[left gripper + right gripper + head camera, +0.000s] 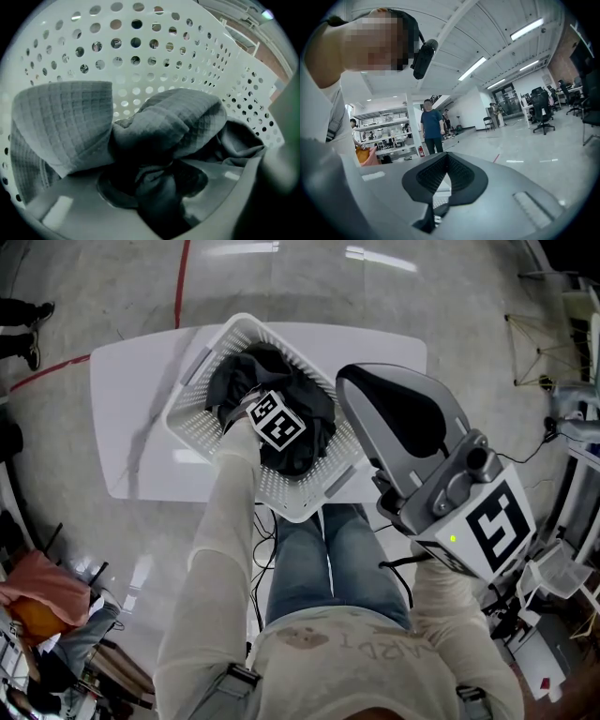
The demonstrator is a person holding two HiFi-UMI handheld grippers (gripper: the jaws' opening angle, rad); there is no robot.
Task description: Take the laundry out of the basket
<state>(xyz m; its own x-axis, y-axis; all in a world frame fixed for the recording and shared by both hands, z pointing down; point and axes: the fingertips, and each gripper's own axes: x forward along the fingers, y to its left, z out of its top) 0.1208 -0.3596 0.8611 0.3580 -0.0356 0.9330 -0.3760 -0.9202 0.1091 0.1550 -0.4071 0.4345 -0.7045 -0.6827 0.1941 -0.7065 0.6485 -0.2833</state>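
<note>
The laundry [314, 427] is a dark, waffle-textured heap [173, 122] sitting inside the white perforated basket [202, 413], and my left gripper [272, 418] is down in the middle of it. In the left gripper view its jaws are pinched on a dark fold of that cloth [154, 192], with the basket's holey wall [140, 51] curving right behind the pile.

The basket sits turned at an angle at the table's near edge, around the middle, and its closest corner pokes out over that edge toward my jeans [328, 559]. The table [131, 409] is white and glossy with rounded corners, and the rest of it is bare.

My right gripper [394, 413] is up in the air off the table's near right corner, well apart from the basket. Its jaws are together with nothing between them [446, 161].

The room is a big open space with a polished grey floor and a red line [178, 282] running past the table's far left corner. The right gripper view shows strip lights on a white ceiling, a person in a blue shirt [431, 131] standing by some shelves [389, 136], and office chairs [543, 105] on the right.
</note>
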